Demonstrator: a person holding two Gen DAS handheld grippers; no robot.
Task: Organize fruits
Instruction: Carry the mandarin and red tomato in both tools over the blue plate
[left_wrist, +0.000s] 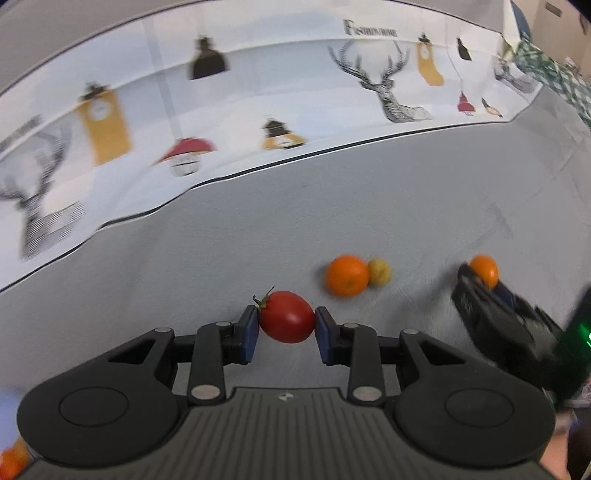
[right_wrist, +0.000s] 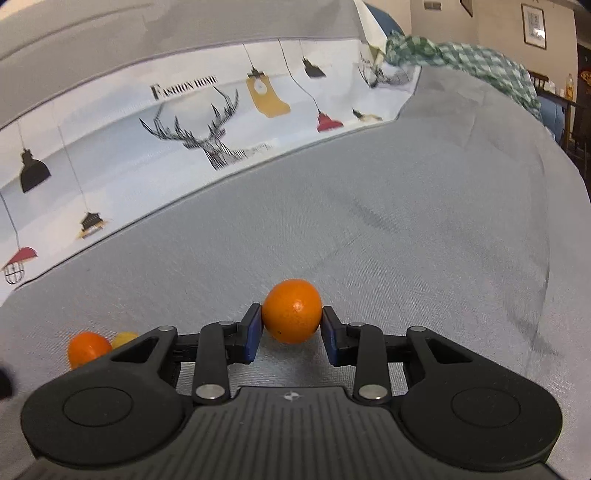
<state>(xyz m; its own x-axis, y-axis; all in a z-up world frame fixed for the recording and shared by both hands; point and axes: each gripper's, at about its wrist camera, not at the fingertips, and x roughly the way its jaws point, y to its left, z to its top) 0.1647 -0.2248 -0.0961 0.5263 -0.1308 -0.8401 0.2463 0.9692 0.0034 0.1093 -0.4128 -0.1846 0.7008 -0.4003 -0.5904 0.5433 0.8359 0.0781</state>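
Observation:
My left gripper (left_wrist: 286, 319) is shut on a red tomato (left_wrist: 287, 316) with a green stem, just above the grey cloth. My right gripper (right_wrist: 291, 317) is shut on an orange (right_wrist: 291, 311); it also shows in the left wrist view (left_wrist: 480, 286), off to the right, with that orange (left_wrist: 484, 270) at its tips. A second orange (left_wrist: 347, 275) lies on the cloth touching a small yellow fruit (left_wrist: 379, 272), beyond and right of the tomato. The same pair, the orange (right_wrist: 88, 349) and the yellow fruit (right_wrist: 123, 339), shows at the lower left of the right wrist view.
A grey cloth (right_wrist: 406, 221) covers the surface. A white printed cloth with deer and lamps (left_wrist: 221, 110) lies along the far side. A green checked cloth (right_wrist: 461, 55) is bunched at the far right. Another orange (left_wrist: 13, 458) shows at the lower left corner.

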